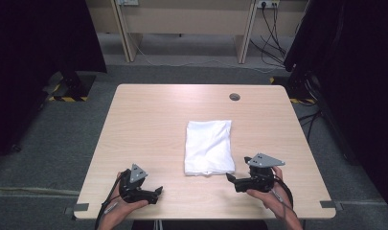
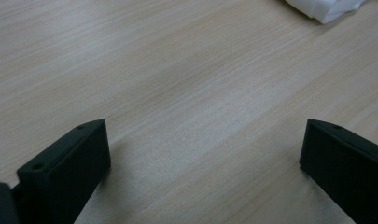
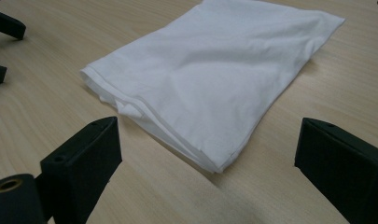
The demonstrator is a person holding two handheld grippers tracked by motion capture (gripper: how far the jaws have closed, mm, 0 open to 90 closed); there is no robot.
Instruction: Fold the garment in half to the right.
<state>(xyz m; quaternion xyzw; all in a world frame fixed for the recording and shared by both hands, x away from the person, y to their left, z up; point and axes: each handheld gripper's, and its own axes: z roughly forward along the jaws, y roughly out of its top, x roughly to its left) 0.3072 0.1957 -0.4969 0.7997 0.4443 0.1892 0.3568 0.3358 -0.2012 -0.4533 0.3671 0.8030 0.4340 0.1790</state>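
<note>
**Folded cloth between two spread grippers**

We take the folded white cloth (image 1: 209,146) as our landmark; it lies flat on the wooden table (image 1: 148,124), a little toward our side of its middle; a small round grommet (image 1: 234,97) sits beyond the cloth's far right corner. Our right gripper (image 1: 231,178) rests just beside the cloth's near right corner, jaws spread wide and grasping nothing; our left gripper (image 1: 159,190) rests well to the cloth's near left, jaws likewise released and empty.
</note>
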